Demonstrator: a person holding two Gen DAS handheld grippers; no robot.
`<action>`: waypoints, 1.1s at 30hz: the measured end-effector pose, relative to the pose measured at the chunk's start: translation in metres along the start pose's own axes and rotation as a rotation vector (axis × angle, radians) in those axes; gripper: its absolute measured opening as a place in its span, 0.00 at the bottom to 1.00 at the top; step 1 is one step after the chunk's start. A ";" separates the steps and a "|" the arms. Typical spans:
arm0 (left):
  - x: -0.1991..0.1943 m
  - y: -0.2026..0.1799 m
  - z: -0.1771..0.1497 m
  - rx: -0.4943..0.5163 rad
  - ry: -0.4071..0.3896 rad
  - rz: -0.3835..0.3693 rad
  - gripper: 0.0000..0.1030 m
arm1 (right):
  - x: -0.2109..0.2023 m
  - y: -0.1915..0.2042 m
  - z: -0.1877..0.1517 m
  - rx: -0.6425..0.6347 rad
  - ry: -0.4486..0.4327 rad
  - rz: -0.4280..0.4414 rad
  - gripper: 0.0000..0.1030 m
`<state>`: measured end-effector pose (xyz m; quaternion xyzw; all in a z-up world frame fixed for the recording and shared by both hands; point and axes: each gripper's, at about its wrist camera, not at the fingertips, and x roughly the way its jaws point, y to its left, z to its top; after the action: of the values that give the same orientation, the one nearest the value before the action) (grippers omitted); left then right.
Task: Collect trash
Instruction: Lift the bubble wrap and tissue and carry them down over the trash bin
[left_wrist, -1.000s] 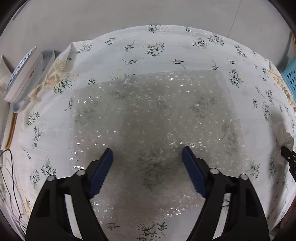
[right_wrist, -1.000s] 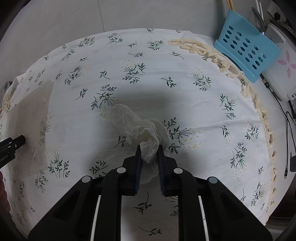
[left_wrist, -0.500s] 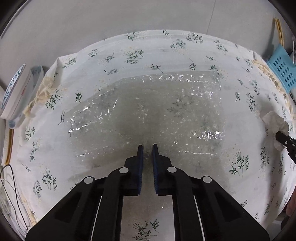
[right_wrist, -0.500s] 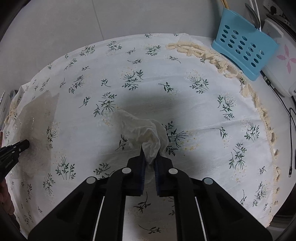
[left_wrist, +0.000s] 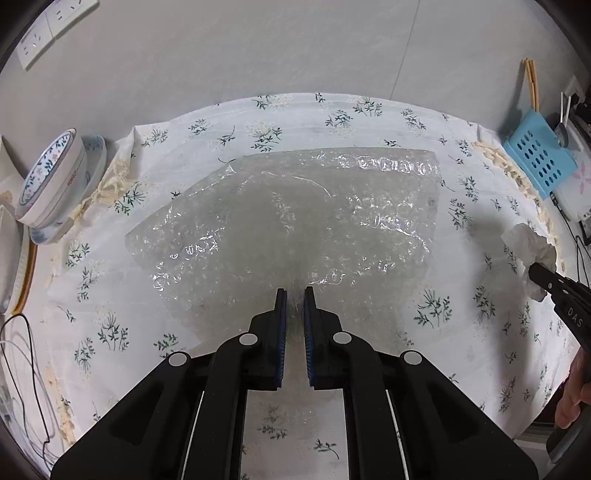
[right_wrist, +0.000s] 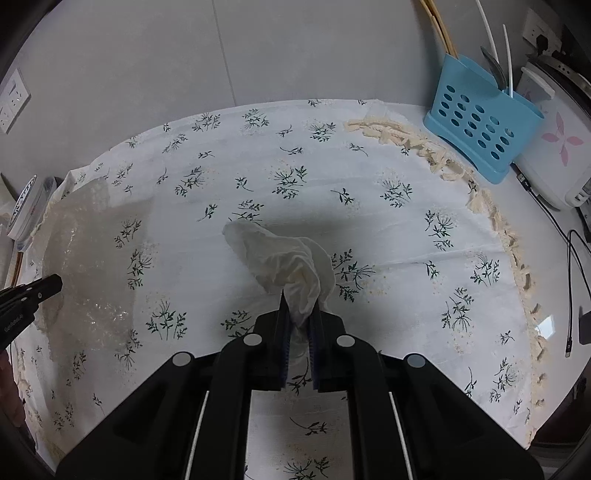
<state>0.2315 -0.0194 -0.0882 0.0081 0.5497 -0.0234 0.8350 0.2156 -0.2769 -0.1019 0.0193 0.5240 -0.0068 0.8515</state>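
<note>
The left gripper has its two blue-padded fingers drawn close together, pinching the near edge of a clear sheet of bubble wrap. The sheet fans out ahead of the fingertips, puckered and lifted where they clamp it, with its far edge lying on a white tablecloth printed with small dark green sprigs.

The right gripper has its fingers closed on a crumpled white tissue. The bunched end sits between the pads, and the loose end spreads ahead and slightly left of the fingertips, above the cloth.

In the left wrist view the tissue appears far to the right of the left fingers, held at the tip of the right gripper, whose black body carries the white letters "DAS". In the right wrist view the bubble wrap lies far to the left of the right fingers, with the dark tip of the left gripper on it; small white writing on that gripper is too small to read.

Left of the left fingers, off the cloth's edge, stands a tilted stack of white bowls with blue floral rims; red lettering on one bowl's side looks like "PERFECT" but is hard to make out. Ahead and to the right of the right fingers stands a blue perforated utensil holder, and just beside it a white appliance with a pink flower mark. White wall sockets sit high on the wall, ahead and left of the left fingers.
</note>
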 end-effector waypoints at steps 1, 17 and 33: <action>-0.003 0.000 -0.001 -0.001 -0.002 -0.002 0.08 | -0.003 0.000 -0.001 0.001 -0.004 0.004 0.07; -0.051 -0.019 -0.034 -0.003 -0.008 -0.052 0.07 | -0.057 -0.003 -0.034 -0.005 -0.053 0.023 0.07; -0.083 -0.047 -0.082 -0.002 0.012 -0.146 0.07 | -0.108 -0.010 -0.081 0.018 -0.086 0.039 0.07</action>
<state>0.1212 -0.0604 -0.0434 -0.0328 0.5538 -0.0834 0.8278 0.0948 -0.2847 -0.0424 0.0371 0.4864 0.0044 0.8729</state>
